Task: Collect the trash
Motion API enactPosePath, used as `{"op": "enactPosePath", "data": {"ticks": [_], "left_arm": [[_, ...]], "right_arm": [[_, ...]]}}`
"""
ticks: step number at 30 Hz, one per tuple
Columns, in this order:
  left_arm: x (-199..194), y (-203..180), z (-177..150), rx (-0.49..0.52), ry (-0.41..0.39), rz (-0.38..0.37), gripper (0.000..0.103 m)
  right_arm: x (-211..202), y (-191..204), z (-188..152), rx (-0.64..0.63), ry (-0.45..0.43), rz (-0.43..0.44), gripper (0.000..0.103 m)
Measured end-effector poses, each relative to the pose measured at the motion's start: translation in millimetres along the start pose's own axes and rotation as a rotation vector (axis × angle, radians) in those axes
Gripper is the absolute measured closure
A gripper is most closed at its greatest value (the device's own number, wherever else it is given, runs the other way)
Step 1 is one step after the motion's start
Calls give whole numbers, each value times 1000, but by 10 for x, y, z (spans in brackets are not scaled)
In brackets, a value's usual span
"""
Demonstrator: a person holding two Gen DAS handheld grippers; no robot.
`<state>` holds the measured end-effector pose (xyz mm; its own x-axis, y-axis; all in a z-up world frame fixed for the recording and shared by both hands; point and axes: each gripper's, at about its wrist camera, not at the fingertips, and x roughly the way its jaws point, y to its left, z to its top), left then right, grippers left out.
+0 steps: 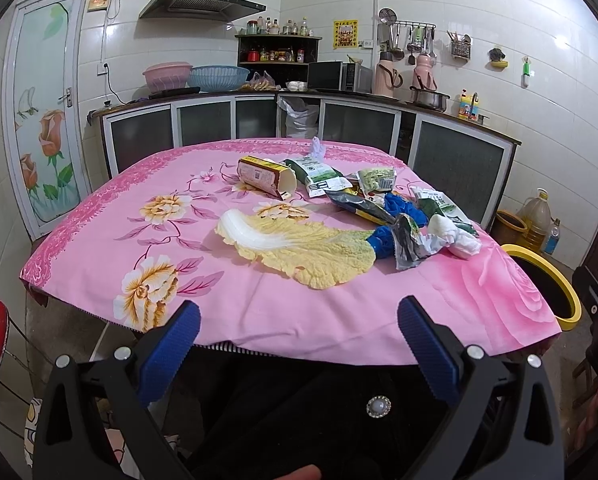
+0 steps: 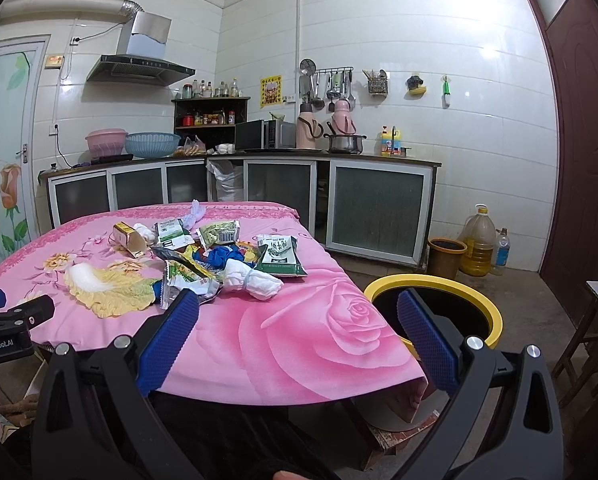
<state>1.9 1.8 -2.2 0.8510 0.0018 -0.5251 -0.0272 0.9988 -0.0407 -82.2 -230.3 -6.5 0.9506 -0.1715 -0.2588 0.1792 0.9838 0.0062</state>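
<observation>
We are at the very start of the collecting: nothing is held yet. Our left tongs [image 1: 299,330] hang spread wide and bare off the near edge of the table [image 1: 99,240], and our right tongs [image 2: 299,326] are likewise released, with nothing between the pads, poised over the table's near right corner.

The trash sits in a loose heap on the pink flowered cloth. In the left view the cabbage leaf [image 1: 299,252] lies closest, at about 12 o'clock from the left tongs, with the yellow carton [image 1: 265,178] tipped on its side beyond it at 11 o'clock. Toward 1 o'clock are the crumpled wrappers [image 1: 363,196], blue scraps [image 1: 399,206] and a knotted white wad [image 1: 459,240]. In the right view the white wad [image 2: 255,280] lies at roughly 11 o'clock, with a green-and-white packet [image 2: 279,256] just behind it.

The yellow-rimmed bin [image 2: 435,284] stands on the floor just off the table's right corner, at 1 o'clock from the right tongs, its mouth open upward.

We judge the next move to be a reach forward to the nearest piece. The white wad suits the right tongs, being nearest the bin; the limp leaf will need a pinch at its firm white stem.
</observation>
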Motion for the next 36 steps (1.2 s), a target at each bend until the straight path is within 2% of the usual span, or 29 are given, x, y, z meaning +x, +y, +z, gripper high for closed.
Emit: {"op": "enactPosePath", "data": {"ticks": [17,24,29,31,33,36], "left_arm": [[-4,-17,21,3,5,-4,8],[-8,-55,29,20,22,7,8],[52,0,16,-1,45,-23,8],[70,16,-2,-6,51,-42,8],[80,17,-26,-2,52,-52,8],[110,17,-69,13,43,-83,8]], "right_arm": [[11,-20,41,2,1,-2,7],[34,-138,109,25,-1,-40,7],[144,-272,181,58,16,-71,7],[203,-328,231,59,25,-52,7],[316,-371,286,55,47,6,7],[588,-438,335,64,155,85,7]]}}
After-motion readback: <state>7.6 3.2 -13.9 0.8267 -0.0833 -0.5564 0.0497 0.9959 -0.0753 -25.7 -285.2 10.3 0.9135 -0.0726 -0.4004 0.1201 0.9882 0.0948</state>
